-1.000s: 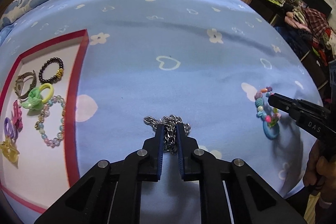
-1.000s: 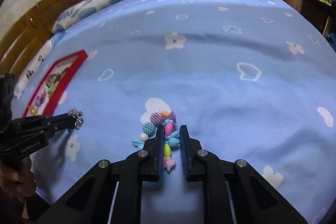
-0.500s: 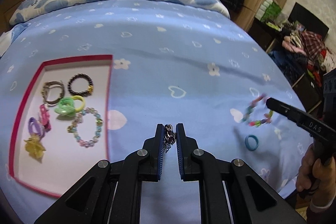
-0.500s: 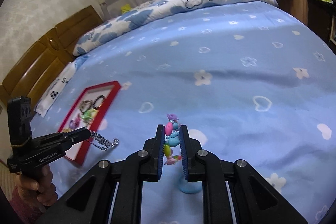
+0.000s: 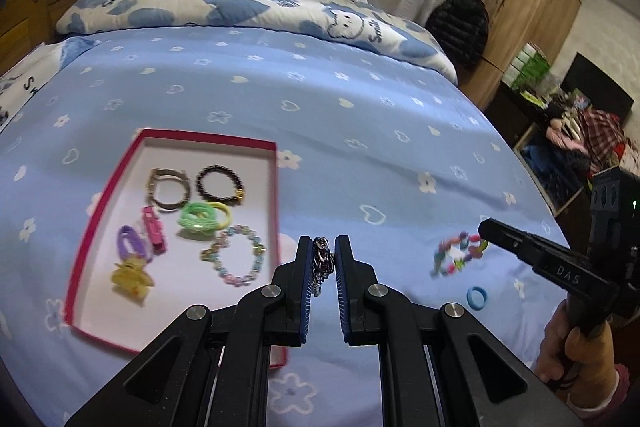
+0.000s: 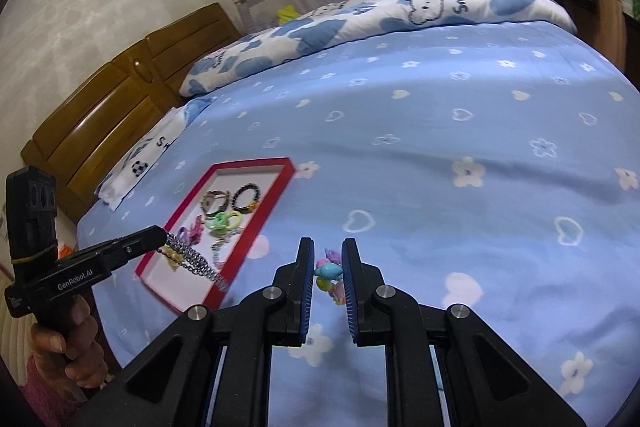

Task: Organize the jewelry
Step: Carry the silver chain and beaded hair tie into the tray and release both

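Note:
My left gripper (image 5: pixel 323 250) is shut on a silver chain (image 5: pixel 322 261), held in the air just right of the red-rimmed tray (image 5: pixel 275 195); the chain also hangs from it in the right wrist view (image 6: pixel 196 261). My right gripper (image 6: pixel 325 269) is shut on a colourful bead bracelet (image 6: pixel 330 277), lifted above the blue bedsheet; the bracelet shows blurred in the left wrist view (image 5: pixel 456 259). The tray (image 6: pixel 256 227) holds several bracelets, hair ties and clips.
A small blue ring (image 5: pixel 477 297) lies on the sheet below the right gripper. A folded blue-and-white quilt (image 5: pixel 248 11) lies at the head of the bed. A wardrobe (image 5: pixel 532 7) and cluttered shelves stand to the right.
Both grippers have lifted their pieces off the sheet and risen. The chain now hangs beside the tray; the bead bracelet has left the blue ring behind on the sheet.

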`<action>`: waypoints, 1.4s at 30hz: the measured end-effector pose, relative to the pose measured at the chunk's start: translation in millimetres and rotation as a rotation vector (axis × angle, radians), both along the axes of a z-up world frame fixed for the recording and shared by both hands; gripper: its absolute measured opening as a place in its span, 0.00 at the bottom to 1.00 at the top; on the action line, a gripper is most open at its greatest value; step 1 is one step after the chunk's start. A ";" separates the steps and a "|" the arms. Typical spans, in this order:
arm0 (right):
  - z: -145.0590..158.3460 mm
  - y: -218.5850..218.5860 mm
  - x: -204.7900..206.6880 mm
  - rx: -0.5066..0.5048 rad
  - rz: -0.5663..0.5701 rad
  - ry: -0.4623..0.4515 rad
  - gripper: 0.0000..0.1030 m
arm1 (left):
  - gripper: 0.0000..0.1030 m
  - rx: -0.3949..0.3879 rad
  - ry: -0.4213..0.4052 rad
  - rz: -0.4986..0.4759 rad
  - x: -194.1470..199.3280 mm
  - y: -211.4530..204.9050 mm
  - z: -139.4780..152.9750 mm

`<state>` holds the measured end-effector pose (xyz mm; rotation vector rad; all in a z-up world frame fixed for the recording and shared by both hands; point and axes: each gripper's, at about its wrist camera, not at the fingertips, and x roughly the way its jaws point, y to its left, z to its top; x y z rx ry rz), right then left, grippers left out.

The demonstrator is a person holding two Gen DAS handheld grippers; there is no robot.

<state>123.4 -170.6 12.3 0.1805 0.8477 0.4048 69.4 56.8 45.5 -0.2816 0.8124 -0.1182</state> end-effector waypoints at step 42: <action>-73.8 197.2 28.9 -0.023 0.351 0.158 0.13 | 0.09 -0.019 0.140 0.270 -15.5 113.0 -57.1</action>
